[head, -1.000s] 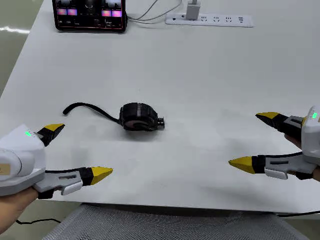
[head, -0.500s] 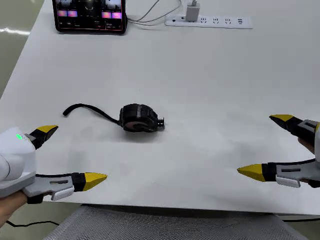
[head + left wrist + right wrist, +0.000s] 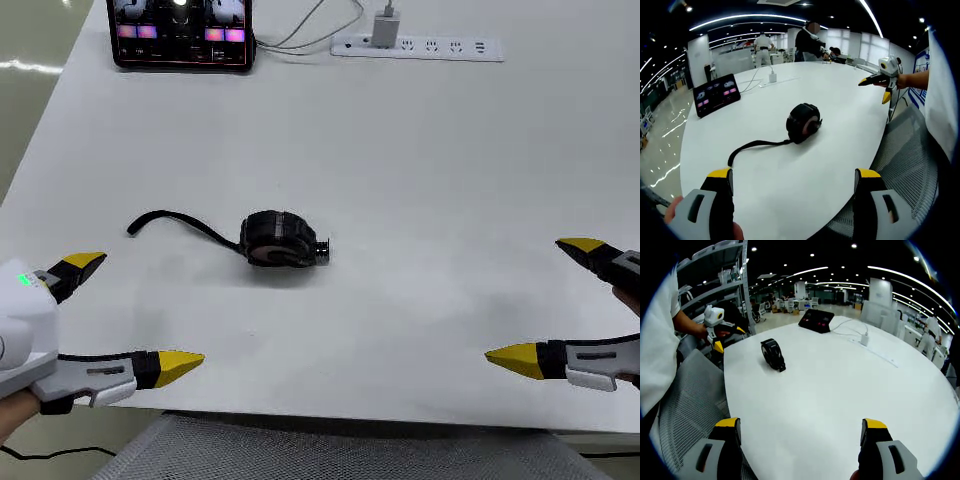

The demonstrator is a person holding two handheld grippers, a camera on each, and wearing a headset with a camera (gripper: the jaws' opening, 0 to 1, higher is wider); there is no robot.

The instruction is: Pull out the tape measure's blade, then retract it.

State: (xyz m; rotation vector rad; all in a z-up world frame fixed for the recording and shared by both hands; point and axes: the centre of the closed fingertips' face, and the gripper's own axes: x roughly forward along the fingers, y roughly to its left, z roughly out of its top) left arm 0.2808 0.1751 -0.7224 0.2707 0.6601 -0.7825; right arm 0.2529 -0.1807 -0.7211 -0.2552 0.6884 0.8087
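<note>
Tape measure [image 3: 283,238]: black case lying flat on its side on the white table [image 3: 420,150], near the middle and somewhat left of centre. Blade is housed, and only the end hook [image 3: 322,246] shows at the case's right edge. The black wrist strap [image 3: 170,218] trails away to the left.

Left gripper [image 3: 145,310]: at the near left edge of the table, jaws spread wide, holding nothing, well apart from the case. In its own view the case sits ahead between the two yellow tips.

Right gripper [image 3: 530,300]: at the near right edge, jaws likewise spread wide and empty, well apart from the case.

Far edge of table: a lit tablet [image 3: 180,25] and a power strip [image 3: 420,45], both well clear of the work.

Judgement: the layout suits a split of duties. The hook faces the right gripper, so that one would draw the blade rightward. The left would pin or clamp the case so it cannot slide. Wide jaws fit the thick case, but the thin hook will want a much narrower, well-aimed pinch. Risk: the blade snapping back if released abruptly.
</note>
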